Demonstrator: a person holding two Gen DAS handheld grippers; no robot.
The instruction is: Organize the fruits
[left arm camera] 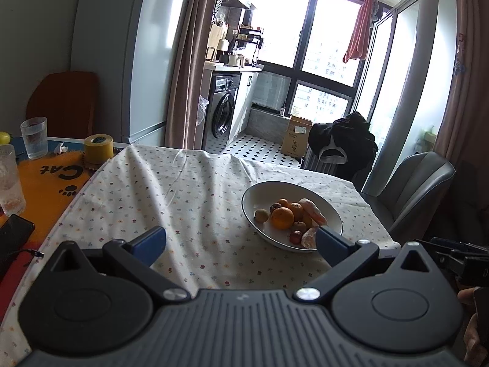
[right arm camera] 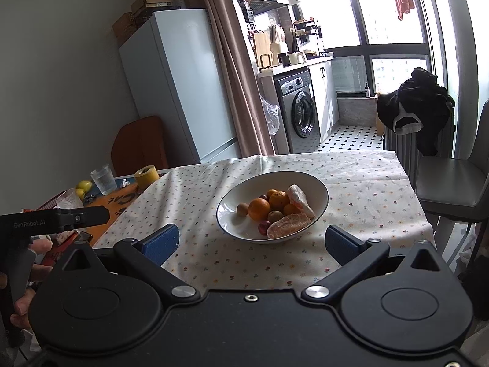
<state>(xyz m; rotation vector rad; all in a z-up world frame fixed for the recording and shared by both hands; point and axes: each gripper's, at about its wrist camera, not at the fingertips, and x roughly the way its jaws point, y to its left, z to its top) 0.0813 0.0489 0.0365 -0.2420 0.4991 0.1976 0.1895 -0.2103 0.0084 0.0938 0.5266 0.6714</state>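
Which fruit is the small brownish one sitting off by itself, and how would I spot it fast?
Find the white bowl on the floral tablecloth. The fruit is piled toward its right side; the small round brownish fruit sits at the pile's left edge, beside the big orange. It is dull tan, smaller than the oranges, with bare bowl on its left.

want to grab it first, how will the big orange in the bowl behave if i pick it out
The big orange looks round and firm, so it probably takes a grip but may roll if nudged. It sits against other fruit in the white bowl, so lifting it could shift its neighbours.
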